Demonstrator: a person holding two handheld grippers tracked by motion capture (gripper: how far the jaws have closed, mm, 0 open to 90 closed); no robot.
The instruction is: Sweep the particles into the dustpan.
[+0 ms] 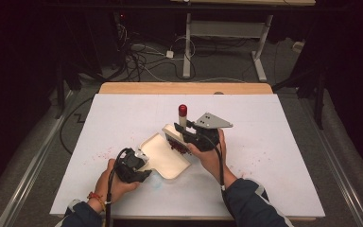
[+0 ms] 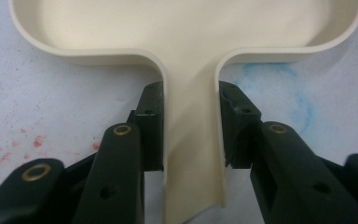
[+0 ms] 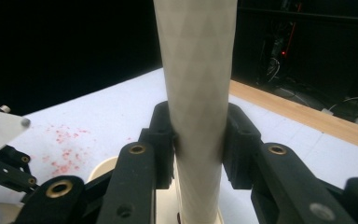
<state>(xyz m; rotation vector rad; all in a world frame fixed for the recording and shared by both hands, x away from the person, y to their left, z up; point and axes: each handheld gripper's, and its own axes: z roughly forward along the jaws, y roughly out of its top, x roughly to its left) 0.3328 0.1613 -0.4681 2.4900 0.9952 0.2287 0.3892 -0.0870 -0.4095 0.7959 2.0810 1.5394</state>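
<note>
Right now I have my left gripper [image 1: 139,163] clamped on the handle of the cream dustpan [image 1: 166,155], low and left of centre in the high view; in the left gripper view both pads press the handle's [image 2: 193,140] sides. My right gripper [image 1: 185,132] is closed around the pale handle of the brush [image 1: 182,124], near the frame's middle, its red cap on top. Dark red crumbs [image 1: 179,146] lie under the brush head at the dustpan's upper right edge, on the white table [image 1: 274,156].

We see a cream dustpan [image 1: 163,158] flat on the white counter [image 1: 274,142], handle twd us; brush [image 1: 180,131] w/ red-tipped handle upright, bristles at pan's far edge.
</note>
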